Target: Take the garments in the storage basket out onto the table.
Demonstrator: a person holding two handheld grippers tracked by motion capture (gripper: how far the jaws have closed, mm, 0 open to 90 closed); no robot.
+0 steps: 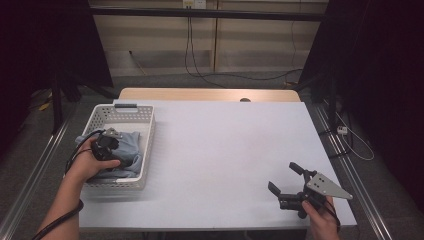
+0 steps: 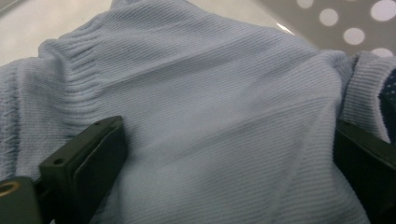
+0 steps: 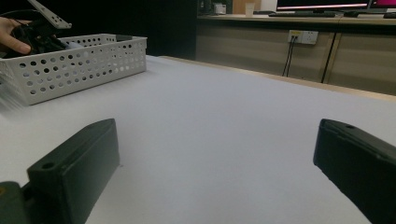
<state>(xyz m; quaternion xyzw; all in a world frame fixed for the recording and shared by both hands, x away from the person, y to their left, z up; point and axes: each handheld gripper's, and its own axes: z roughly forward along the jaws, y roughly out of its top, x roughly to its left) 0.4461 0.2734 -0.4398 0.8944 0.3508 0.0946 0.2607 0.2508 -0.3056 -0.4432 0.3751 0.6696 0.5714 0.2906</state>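
High view, left to right: white basket near worktop left edge, light-blue knit garment inside; left gripper down in it, jaws wide astride a fold. Broad bare white middle. Right gripper near front-right corner, jaws spread, holding nothing. Grey carpet around.

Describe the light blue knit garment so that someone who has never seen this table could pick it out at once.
Start at the white table and go to the white perforated basket at its left edge. The light blue knit garment lies bundled inside it, under the left tool, whose open jaws sit on either side of a fold. It is soft ribbed cloth, unlike the hard plastic around it.
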